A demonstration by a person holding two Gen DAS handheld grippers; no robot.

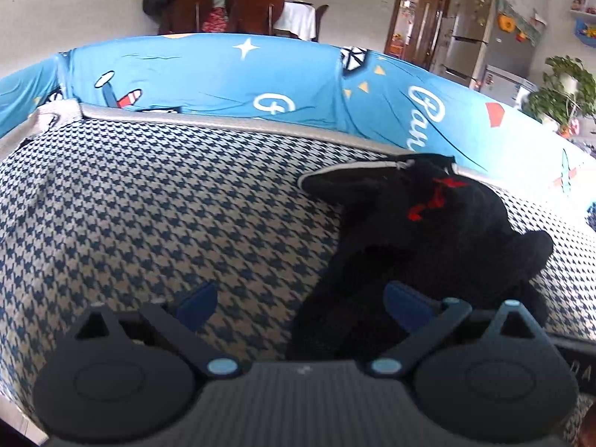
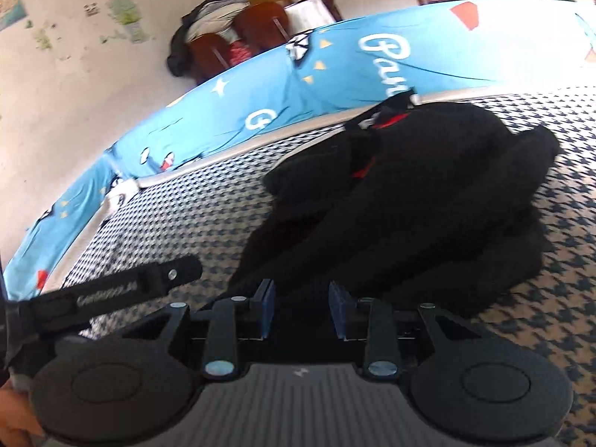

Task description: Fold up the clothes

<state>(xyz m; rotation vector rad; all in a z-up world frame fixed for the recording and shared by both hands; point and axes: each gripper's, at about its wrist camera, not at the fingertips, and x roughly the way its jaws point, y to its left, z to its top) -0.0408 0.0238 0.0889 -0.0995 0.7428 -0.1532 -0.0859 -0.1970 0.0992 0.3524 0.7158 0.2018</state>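
A black garment (image 1: 428, 231) with small red marks lies crumpled on a blue-and-white houndstooth surface (image 1: 149, 205), close to its silver-piped far edge. My left gripper (image 1: 300, 298) stands wide open just in front of it. Its right finger (image 1: 404, 300) is over the garment's near fold and its left finger is over bare houndstooth. In the right wrist view the same garment (image 2: 409, 193) fills the middle. My right gripper (image 2: 302, 309) has its jaws a little apart at the garment's near edge. The blue pads (image 2: 266, 307) do not press on the cloth.
A bright blue printed sheet (image 1: 223, 74) hangs behind the houndstooth surface (image 2: 186, 216). Brown chairs (image 1: 223, 7) piled with clothes, a fridge (image 1: 469, 37) and a plant (image 1: 558, 93) stand beyond. A black lettered bar (image 2: 123, 292) reaches in at the left of the right wrist view.
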